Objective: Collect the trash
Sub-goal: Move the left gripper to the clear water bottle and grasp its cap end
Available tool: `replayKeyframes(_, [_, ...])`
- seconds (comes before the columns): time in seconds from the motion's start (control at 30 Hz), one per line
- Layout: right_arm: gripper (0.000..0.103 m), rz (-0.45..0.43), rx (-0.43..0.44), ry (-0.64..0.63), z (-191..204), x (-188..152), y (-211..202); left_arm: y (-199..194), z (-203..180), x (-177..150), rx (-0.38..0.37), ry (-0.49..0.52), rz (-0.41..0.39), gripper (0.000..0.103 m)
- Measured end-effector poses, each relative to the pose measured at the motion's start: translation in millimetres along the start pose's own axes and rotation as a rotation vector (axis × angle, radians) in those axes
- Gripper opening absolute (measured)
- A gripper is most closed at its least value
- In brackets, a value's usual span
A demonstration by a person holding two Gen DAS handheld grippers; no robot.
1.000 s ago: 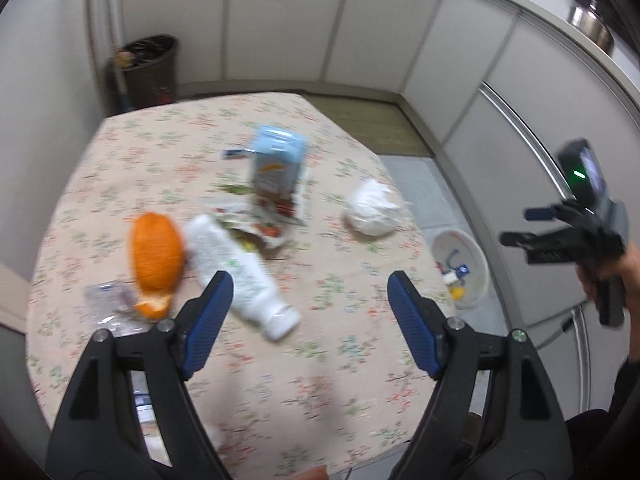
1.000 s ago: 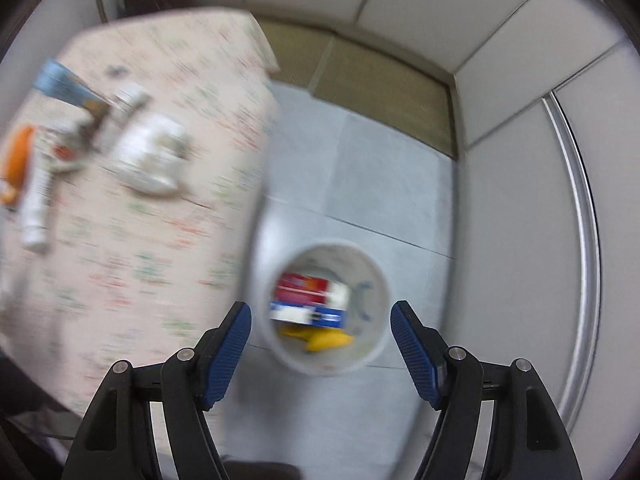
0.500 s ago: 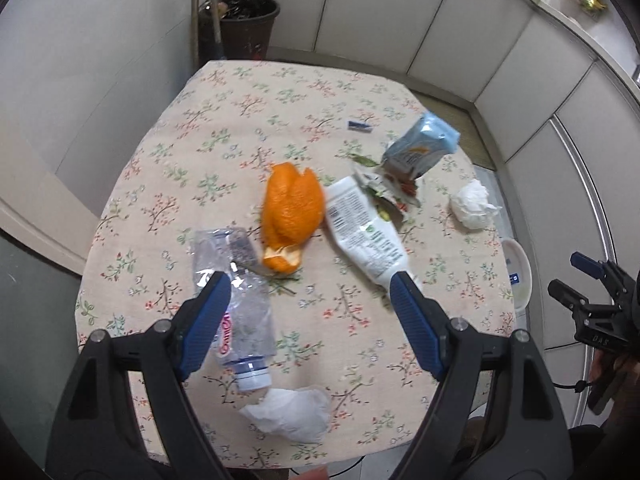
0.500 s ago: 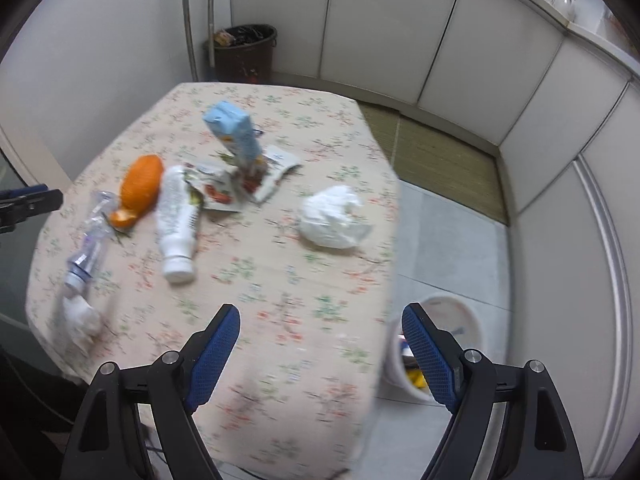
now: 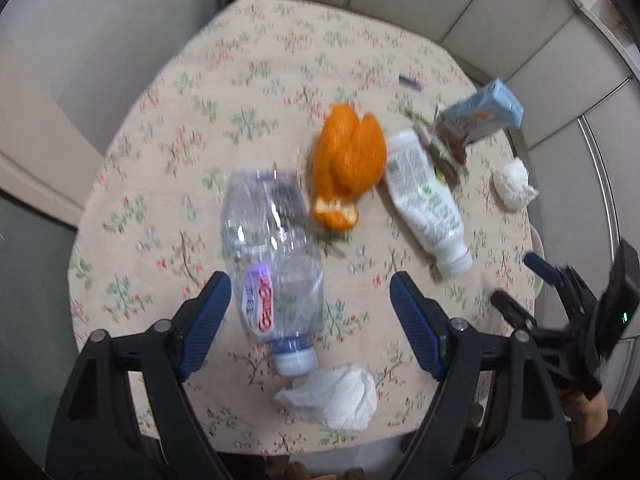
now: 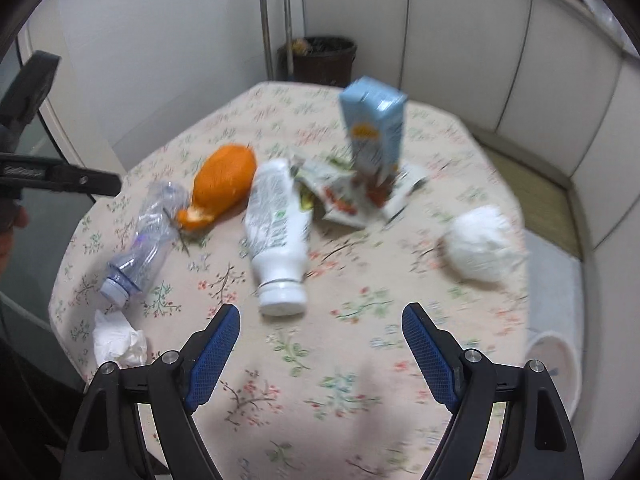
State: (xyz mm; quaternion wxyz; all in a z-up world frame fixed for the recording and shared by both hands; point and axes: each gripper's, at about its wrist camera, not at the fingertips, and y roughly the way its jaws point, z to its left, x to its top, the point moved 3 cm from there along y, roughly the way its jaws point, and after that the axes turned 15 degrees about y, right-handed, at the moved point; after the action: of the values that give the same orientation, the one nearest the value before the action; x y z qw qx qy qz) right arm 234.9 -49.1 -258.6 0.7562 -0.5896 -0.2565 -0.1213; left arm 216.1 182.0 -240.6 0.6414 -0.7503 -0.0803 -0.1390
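While both grippers, left [image 5: 310, 330] and right [image 6: 320, 354], gape empty, the crushed clear plastic bottle [image 5: 272, 264] lies apparently untouched.

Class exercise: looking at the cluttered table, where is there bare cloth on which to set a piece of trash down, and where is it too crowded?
Free: the far cloth beyond the orange peel, toward the wall, and the near strip between the white bottle and the large tissue wad. Crowded: the middle, where the clear bottle, peel, white bottle, wrappers and blue carton cluster.
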Motion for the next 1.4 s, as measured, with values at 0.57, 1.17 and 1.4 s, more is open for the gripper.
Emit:
replayKeyframes(0.57, [0.075, 0.052, 0.022, 0.018, 14, 1, 51, 32, -2, -65, -0.133, -0.075, 0.171, 0.04])
replayKeyframes(1.17, [0.042, 0.089, 0.076, 0.031, 14, 2, 64, 34, -6, -59, -0.027, -0.008, 0.089, 0.032])
replayKeyframes(1.4, [0.042, 0.102, 0.076, 0.034, 17, -2, 67, 40, -13, -58, 0.041, 0.057, 0.04, 0.033])
